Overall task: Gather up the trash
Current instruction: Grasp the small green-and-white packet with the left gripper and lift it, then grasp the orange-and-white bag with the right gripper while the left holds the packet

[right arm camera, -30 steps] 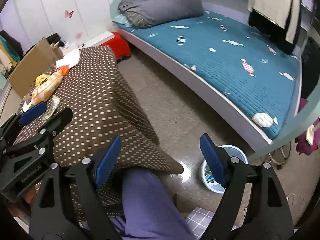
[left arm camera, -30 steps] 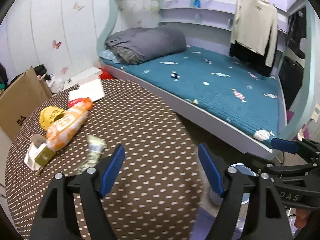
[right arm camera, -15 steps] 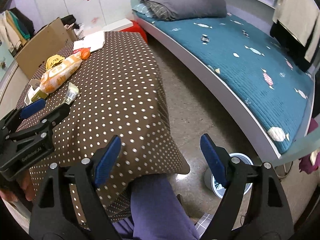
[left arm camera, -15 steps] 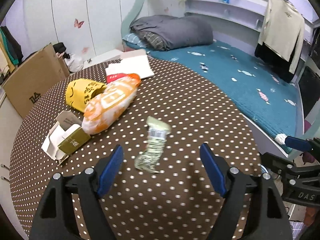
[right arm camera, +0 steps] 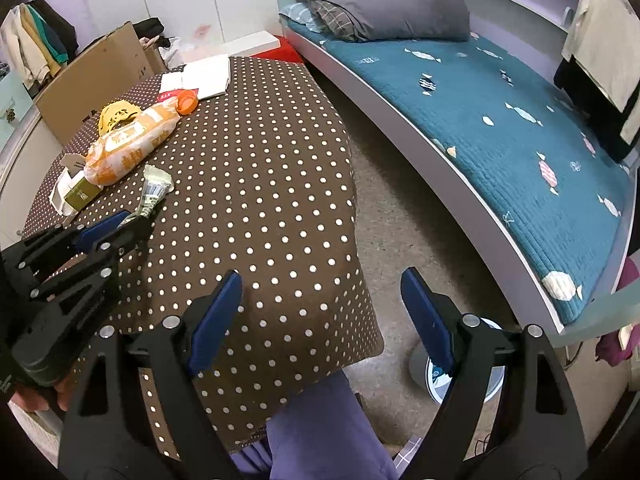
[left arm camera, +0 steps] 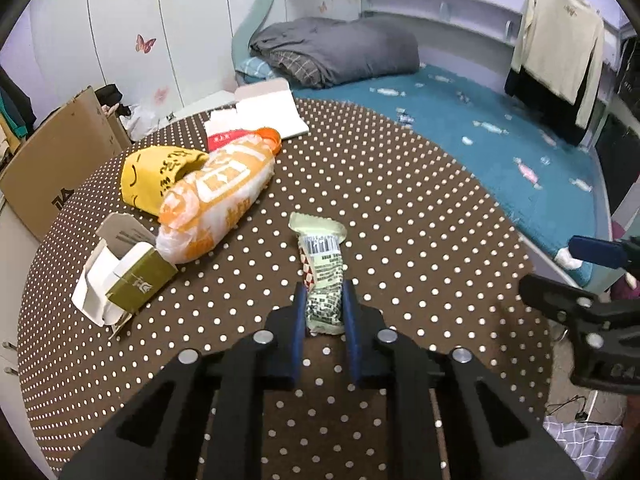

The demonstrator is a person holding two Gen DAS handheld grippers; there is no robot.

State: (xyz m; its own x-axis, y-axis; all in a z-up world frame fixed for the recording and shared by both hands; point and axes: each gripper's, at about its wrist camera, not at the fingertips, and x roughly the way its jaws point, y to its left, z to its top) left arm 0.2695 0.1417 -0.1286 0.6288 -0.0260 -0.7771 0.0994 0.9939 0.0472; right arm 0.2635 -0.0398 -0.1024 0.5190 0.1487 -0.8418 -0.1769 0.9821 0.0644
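Where the brown dotted worktop ends on its right side, its cloth drops over the edge to a bare strip of floor that runs between it and the teal bed; a small bin stands on that floor near the foot of the bed. The right half of the worktop surface is open, while the left half carries the clutter: an orange snack bag, a yellow pouch touching it behind, an opened olive and white carton just beside the bag's near end, and white papers at the far edge.

The left gripper points steeply down at the worktop. Its jaws have just been closing, and its blue fingers now pinch the near end of a pale green wrapper. The wrapper lies flat on the cloth, its far end reaching away from the fingers, apart from the orange bag to its left.

The right gripper hangs over the near right corner of the worktop, tilted down, its fingers spread wide with nothing between them. A purple-clad leg shows below it.
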